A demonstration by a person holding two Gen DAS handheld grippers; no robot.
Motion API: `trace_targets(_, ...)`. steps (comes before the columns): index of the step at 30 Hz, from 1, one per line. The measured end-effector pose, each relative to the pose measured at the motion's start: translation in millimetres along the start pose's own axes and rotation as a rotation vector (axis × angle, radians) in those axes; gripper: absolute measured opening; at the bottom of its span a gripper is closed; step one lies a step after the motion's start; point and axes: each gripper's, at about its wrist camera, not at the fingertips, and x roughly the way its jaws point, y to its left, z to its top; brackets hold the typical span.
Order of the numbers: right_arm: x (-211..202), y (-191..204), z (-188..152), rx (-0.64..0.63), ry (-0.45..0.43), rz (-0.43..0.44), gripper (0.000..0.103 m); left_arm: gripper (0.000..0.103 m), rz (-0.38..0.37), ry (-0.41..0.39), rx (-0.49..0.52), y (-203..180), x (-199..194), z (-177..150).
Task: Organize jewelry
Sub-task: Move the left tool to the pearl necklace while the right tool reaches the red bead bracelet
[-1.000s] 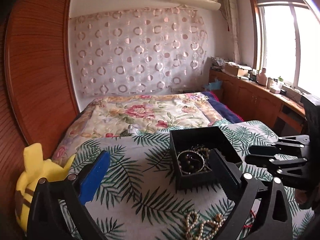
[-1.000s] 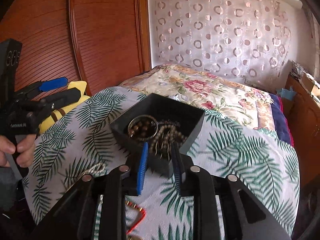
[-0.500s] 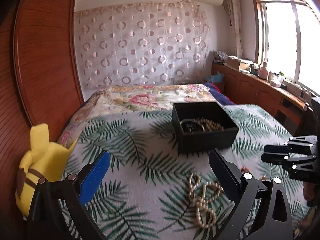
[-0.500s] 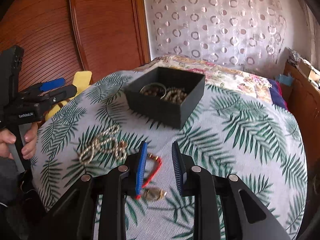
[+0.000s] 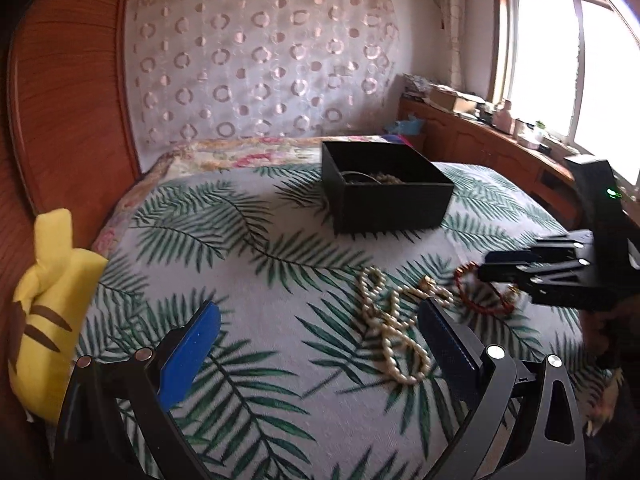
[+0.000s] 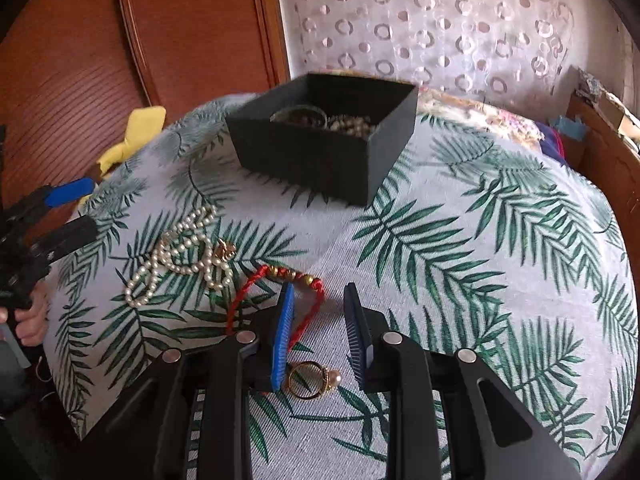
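We line up the right gripper on the red cord bracelet

Our right gripper [image 6: 318, 328] hangs low over the red cord bracelet [image 6: 280, 300], jaws narrowly parted and holding nothing; we judge it best to drop straight onto the cord beside its gold beads, pinch a single strand flat against the leaf-print bedspread [image 6: 460, 240], and lift slowly so the loop does not drag the gold ring [image 6: 310, 380] lying just below it. Our left gripper [image 5: 320, 344] waits with jaws wide and empty, near the pearl necklace [image 5: 394, 332], which lies in loose coils just beside the bracelet. The black box [image 6: 324, 136] stands well apart toward the far side of the bed, open, with a bangle and beaded strands already inside. The bracelet is thin, limp cord, so it will sag.
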Motion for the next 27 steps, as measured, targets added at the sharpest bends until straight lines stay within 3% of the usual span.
trace_targets(1, 1, 2, -1, -0.016, 0.006, -0.006, 0.024, 0.095, 0.000, 0.007, 0.006, -2, 1, -1)
trace_targets(2, 2, 4, -1, -0.032, 0.007, -0.018, 0.013, 0.093, -0.002, 0.012, 0.012, -4, 1, -2)
trace_targets(3, 2, 7, -2, -0.049, 0.013, -0.018, 0.004, 0.083, -0.010, 0.020, 0.015, -5, 3, -3)
trace_targets(7, -5, 19, -4, -0.098, -0.021, -0.009, 0.003, 0.052, -0.046, 0.070, 0.022, -12, 12, -6)
trace_targets(10, -18, 23, -5, -0.091, -0.067, 0.006, 0.003, 0.038, -0.073, 0.096, 0.017, -14, 16, -10)
trace_targets(27, -49, 26, -3, -0.069, -0.135, 0.031, 0.003, 0.022, -0.062, 0.192, 0.087, -36, 32, -15)
